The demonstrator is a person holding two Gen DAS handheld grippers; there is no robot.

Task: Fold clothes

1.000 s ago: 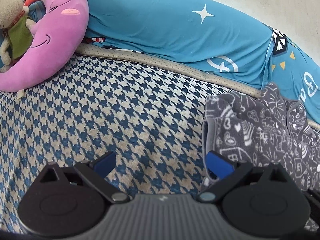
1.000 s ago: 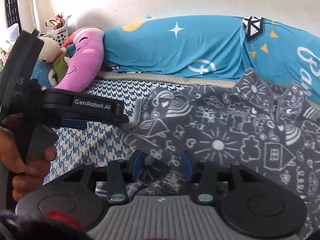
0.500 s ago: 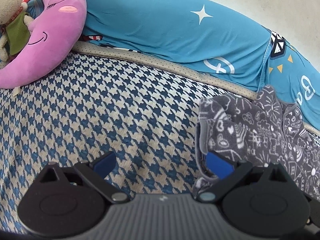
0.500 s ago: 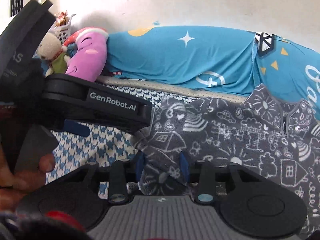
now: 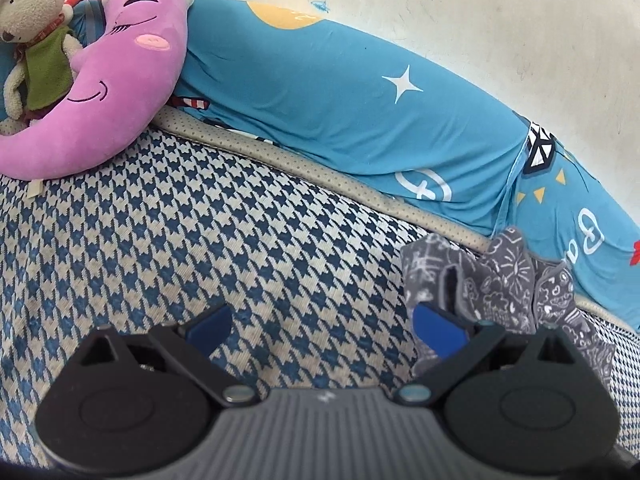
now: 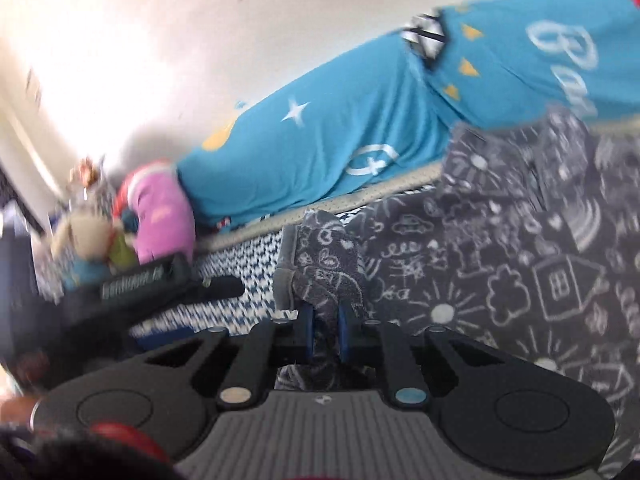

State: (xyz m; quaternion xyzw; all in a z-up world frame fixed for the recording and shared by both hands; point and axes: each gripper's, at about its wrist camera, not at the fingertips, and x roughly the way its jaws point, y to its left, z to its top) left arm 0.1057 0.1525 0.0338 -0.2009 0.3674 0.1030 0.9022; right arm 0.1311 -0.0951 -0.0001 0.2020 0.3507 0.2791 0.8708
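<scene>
right claw (image 6: 323, 330) pinched on hem of grey garment (image 6: 520, 272); rest lies rumpled on bed (image 5: 200, 232). left claw (image 5: 324, 326) wide open, empty, garment edge just beside right finger. keep your pinch firm, carry fold low, let left pin cloth flat.

One grey doodle-print garment (image 6: 520, 272), one teddy bear (image 5: 36, 40), one pink moon cushion (image 5: 112, 92), two blue pillows (image 5: 340, 112), two grippers: left (image 5: 324, 322), right (image 6: 323, 332).
</scene>
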